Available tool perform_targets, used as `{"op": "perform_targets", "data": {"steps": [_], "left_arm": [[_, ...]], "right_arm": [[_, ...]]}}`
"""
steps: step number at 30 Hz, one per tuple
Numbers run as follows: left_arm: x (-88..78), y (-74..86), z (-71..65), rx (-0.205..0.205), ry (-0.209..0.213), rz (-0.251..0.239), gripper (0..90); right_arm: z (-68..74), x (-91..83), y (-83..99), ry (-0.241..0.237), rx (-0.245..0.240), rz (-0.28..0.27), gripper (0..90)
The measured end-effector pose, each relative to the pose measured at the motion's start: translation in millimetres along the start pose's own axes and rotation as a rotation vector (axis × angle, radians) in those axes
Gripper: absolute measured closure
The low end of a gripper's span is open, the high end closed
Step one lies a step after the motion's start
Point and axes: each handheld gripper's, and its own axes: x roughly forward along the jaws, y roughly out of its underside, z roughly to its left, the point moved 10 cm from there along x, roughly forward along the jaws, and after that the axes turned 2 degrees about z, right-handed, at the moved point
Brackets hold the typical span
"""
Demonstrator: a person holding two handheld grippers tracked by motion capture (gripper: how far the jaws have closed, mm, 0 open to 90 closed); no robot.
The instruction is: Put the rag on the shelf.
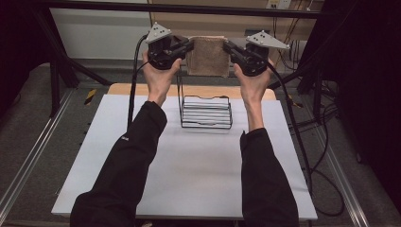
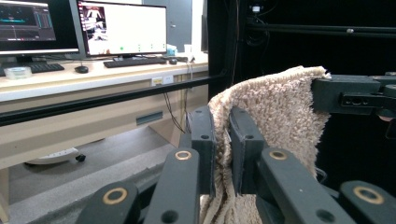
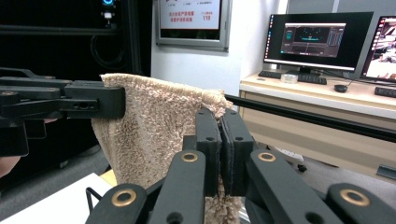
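A beige terry towel (image 1: 207, 56) hangs stretched between the two grippers, high above the far side of the table. My left gripper (image 1: 190, 46) is shut on the towel's upper left corner, and its jaws pinch the cloth (image 2: 275, 107) between them. My right gripper (image 1: 226, 46) is shut on the upper right corner, where the towel (image 3: 149, 130) drapes down from its jaws. Below the towel stands a black wire rack (image 1: 206, 112) with a stack of white plates lying in it.
The white table top (image 1: 189, 165) lies under the arms, with a wooden board edge (image 1: 142, 89) behind it. Black frame bars (image 1: 189, 8) cross the back. Cables (image 1: 302, 142) trail off the right side. Desks with monitors (image 2: 121, 28) stand beyond the frame.
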Motion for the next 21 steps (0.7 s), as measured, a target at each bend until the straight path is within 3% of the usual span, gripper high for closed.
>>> {"op": "perform_targets", "data": {"steps": [9,21], "left_arm": [[5.1,16.6,0.0,0.019,-0.001,0.036,81.0],[1.1,33.7,-8.5,0.027,0.039,0.049,81.0]], "right_arm": [[-3.7,2.7,17.6,0.008,0.006,0.036,87.4],[-2.5,-2.8,37.4,-0.007,0.010,0.054,87.4]]}}
